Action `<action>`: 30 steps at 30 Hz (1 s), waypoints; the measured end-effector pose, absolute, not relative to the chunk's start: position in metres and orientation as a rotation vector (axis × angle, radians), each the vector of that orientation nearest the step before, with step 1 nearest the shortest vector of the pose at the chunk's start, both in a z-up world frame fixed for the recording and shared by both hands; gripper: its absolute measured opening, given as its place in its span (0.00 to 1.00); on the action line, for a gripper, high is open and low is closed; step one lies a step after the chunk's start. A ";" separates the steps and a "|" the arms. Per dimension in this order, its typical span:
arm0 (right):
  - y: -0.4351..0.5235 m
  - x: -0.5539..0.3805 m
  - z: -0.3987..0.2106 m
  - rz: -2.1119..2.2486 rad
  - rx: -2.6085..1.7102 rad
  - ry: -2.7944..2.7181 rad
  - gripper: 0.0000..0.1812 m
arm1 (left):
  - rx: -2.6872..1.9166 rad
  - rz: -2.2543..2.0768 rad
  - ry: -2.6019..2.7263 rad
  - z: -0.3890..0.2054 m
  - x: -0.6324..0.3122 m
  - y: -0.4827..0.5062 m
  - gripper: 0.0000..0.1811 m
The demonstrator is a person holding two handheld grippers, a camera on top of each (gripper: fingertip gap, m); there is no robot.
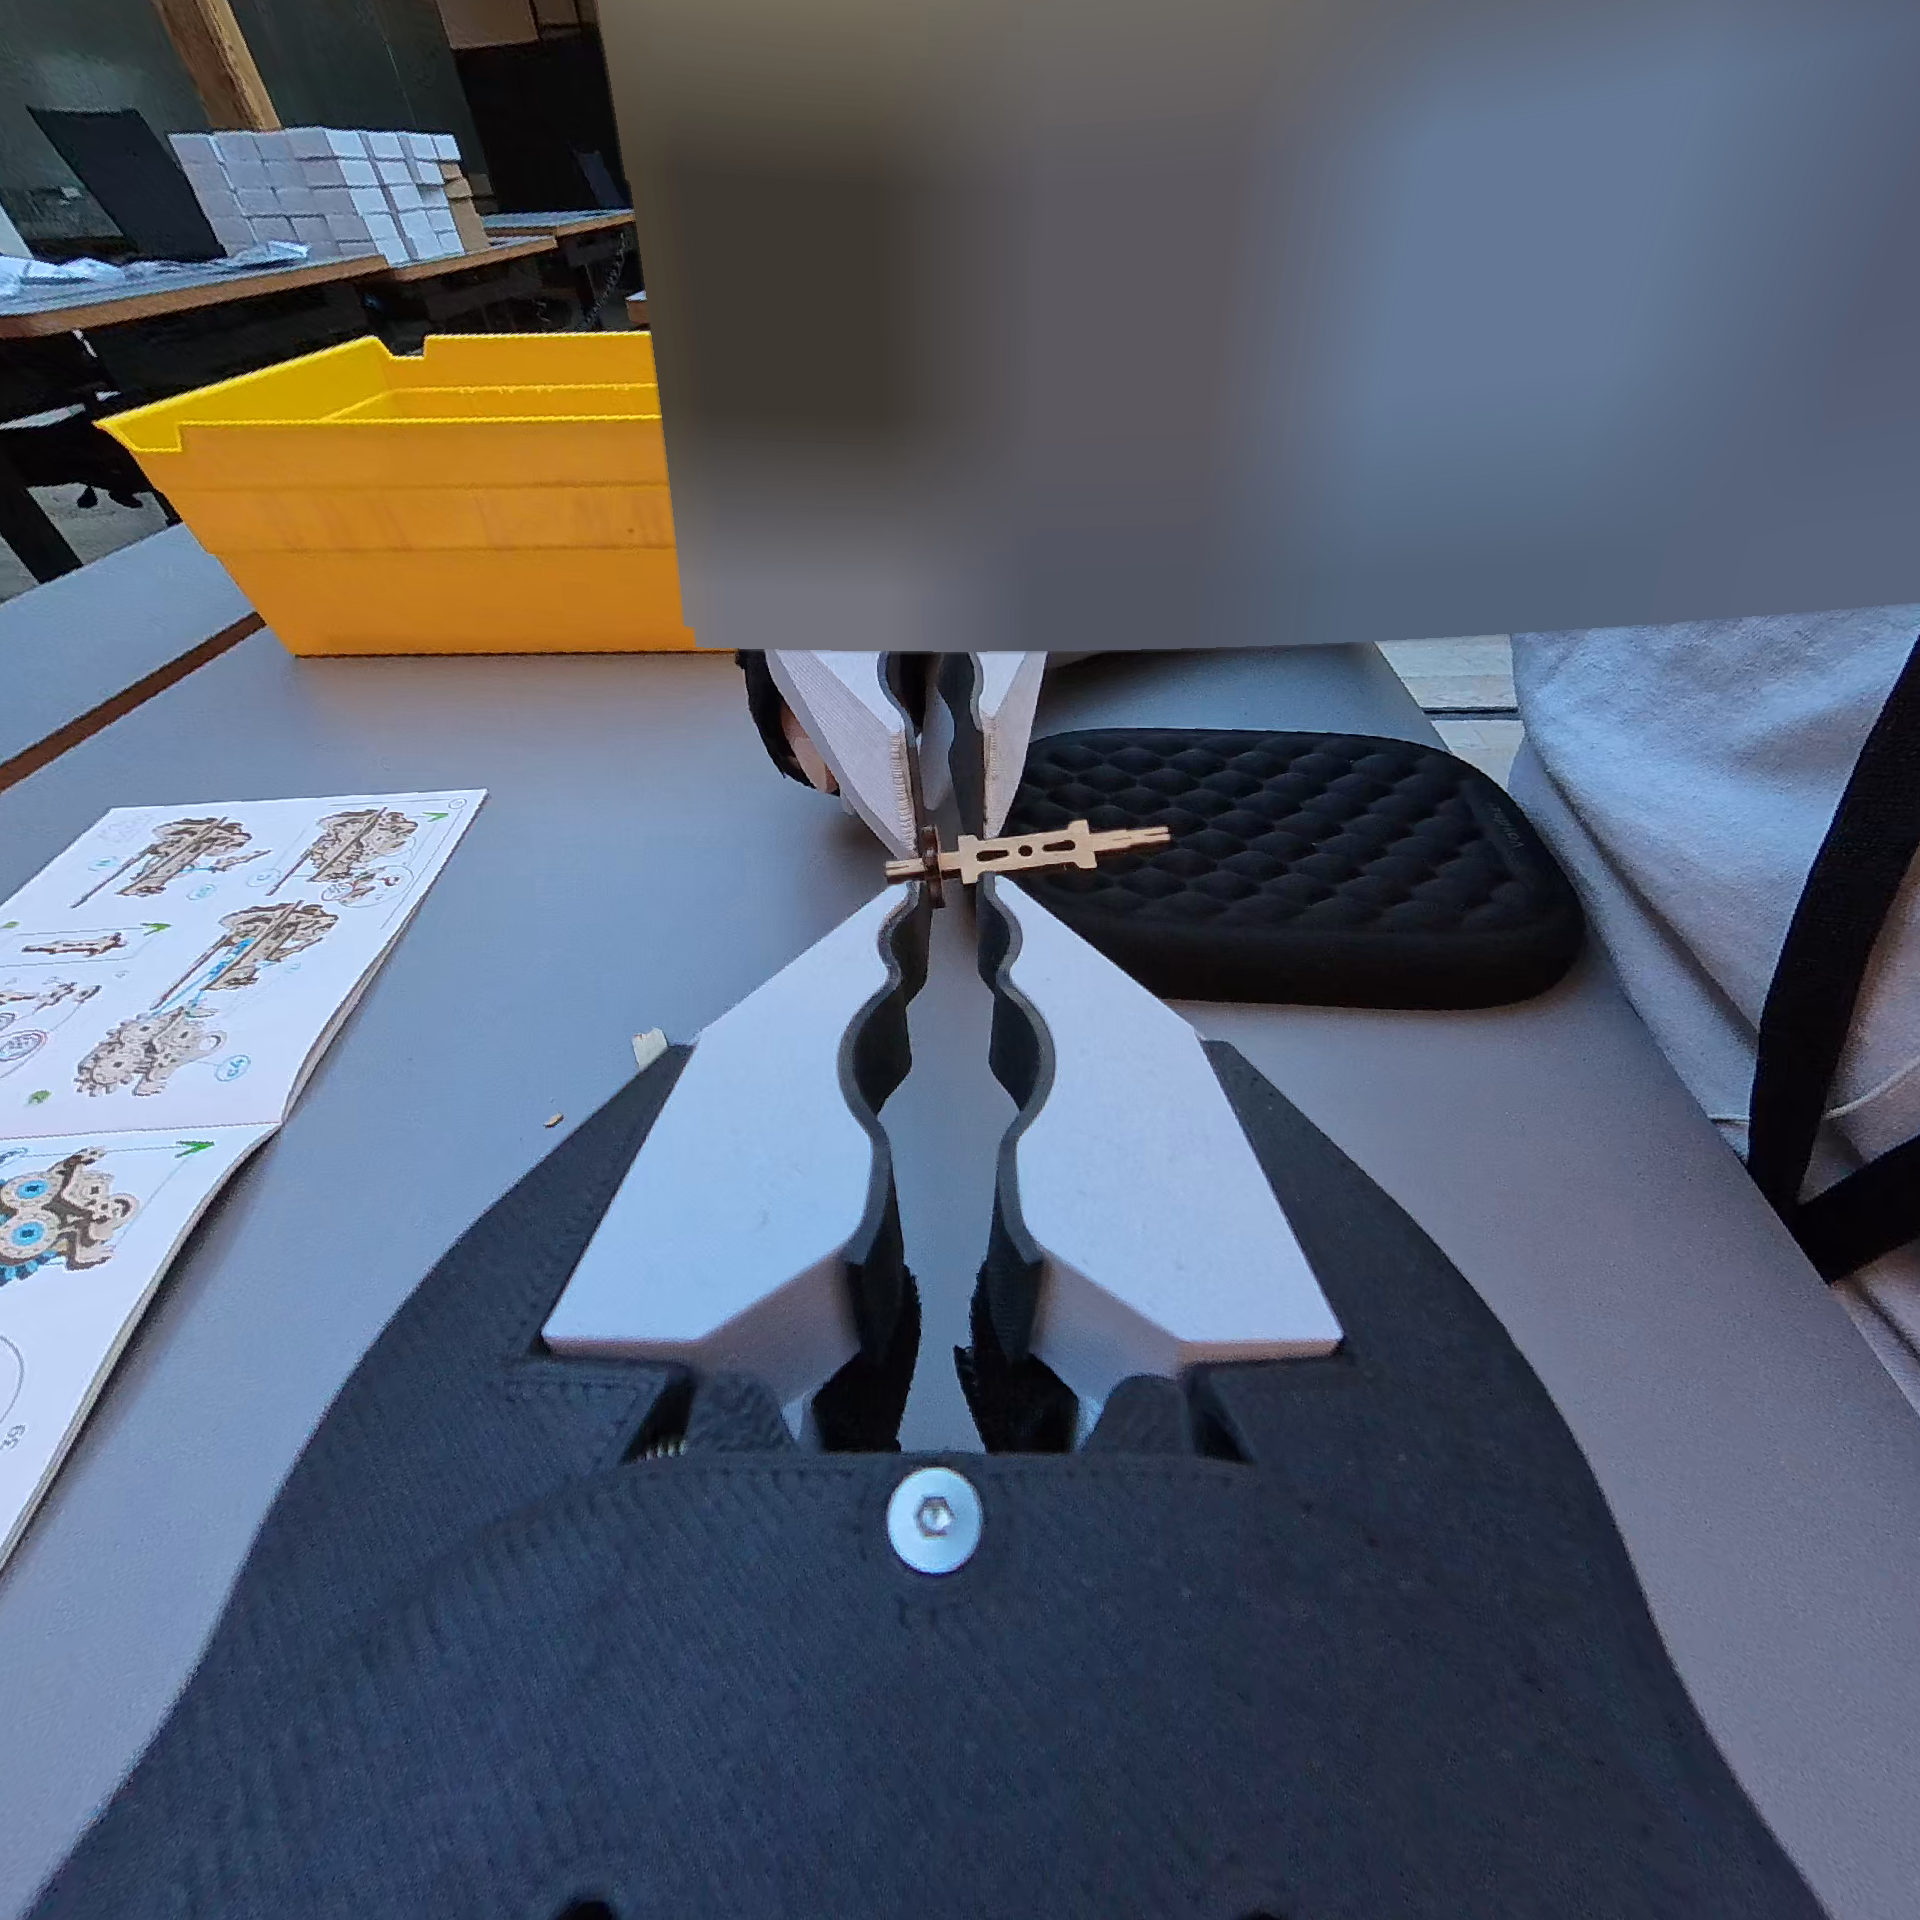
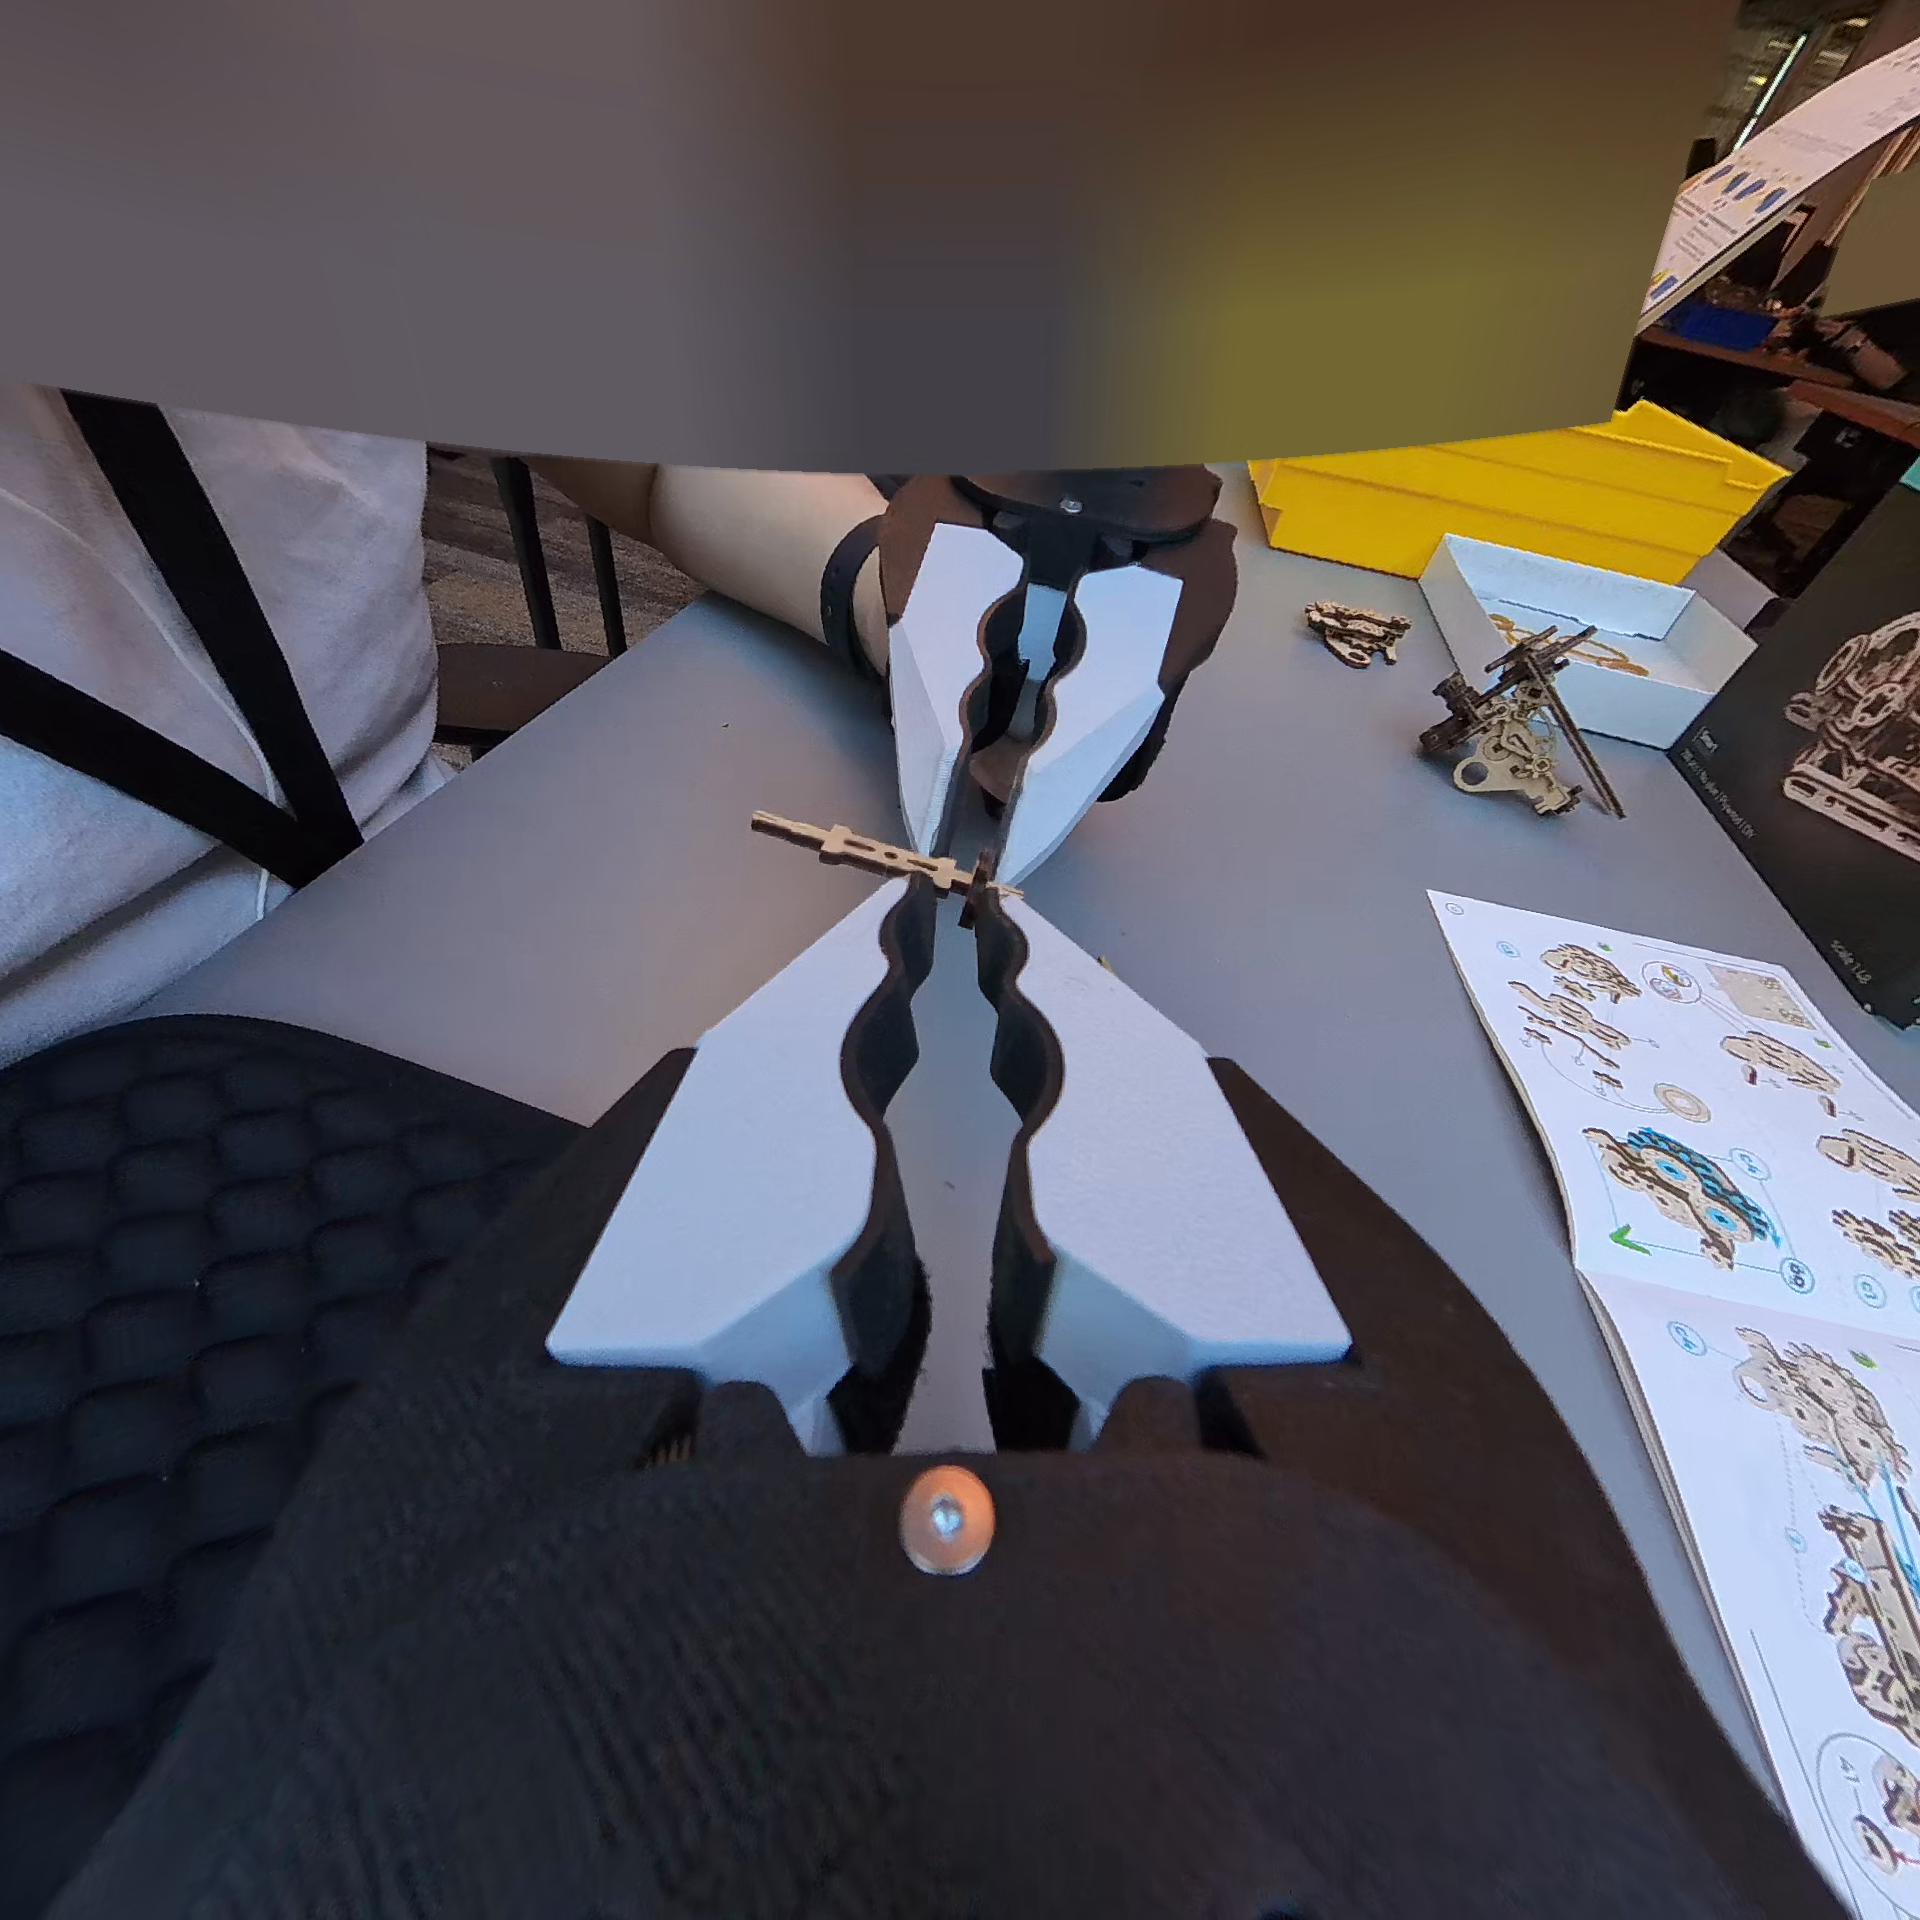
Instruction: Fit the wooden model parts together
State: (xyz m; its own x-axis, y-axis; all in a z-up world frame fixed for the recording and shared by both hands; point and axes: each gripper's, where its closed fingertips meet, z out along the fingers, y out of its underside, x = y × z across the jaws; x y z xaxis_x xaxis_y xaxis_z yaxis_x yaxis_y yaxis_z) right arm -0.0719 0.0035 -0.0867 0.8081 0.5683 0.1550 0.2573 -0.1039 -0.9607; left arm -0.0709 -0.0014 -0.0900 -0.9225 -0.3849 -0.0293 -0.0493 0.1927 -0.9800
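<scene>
A thin pale wooden axle (image 1: pixel 1039 850) with a small dark disc (image 1: pixel 933 868) on it hangs level above the grey table. My left gripper (image 1: pixel 951 896) and my right gripper (image 1: pixel 948 821) meet tip to tip at it. Each is closed to a narrow gap, with the axle's disc section between the pads. In the right wrist view the axle (image 2: pixel 852 854) sticks out to the left. There the disc (image 2: pixel 977 885) sits by the inner pad of my right gripper (image 2: pixel 948 899), and the left gripper (image 2: pixel 971 847) comes from the far side.
An open instruction booklet (image 1: pixel 208 935) (image 2: pixel 1714 1143) lies on the table. A black cushioned pad (image 1: pixel 1299 883) lies by the person's side. Stacked yellow bins (image 1: pixel 416 520), a white tray (image 2: pixel 1579 623), a part-built wooden assembly (image 2: pixel 1507 727) and a black box (image 2: pixel 1829 790) stand farther off. My two grippers' fingertips are within a few centimetres of each other. The part-built wooden assembly (image 2: pixel 1507 727) is about equally far from each gripper, around 30 cm.
</scene>
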 end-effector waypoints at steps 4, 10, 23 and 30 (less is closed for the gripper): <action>0.003 -0.073 -0.087 0.291 -1.687 -0.660 0.03 | -0.416 -1.792 2.215 -0.091 -0.071 -0.001 0.04; 0.004 -0.072 -0.088 0.287 -1.695 -0.660 0.03 | -0.413 -1.777 2.225 -0.092 -0.071 -0.001 0.04; 0.008 -0.066 -0.091 0.290 -1.737 -0.630 0.04 | -0.344 -1.649 2.190 -0.095 -0.066 0.002 0.04; 0.007 -0.068 -0.092 0.148 -1.703 -0.722 0.04 | -0.342 -1.637 2.203 -0.096 -0.067 0.001 0.04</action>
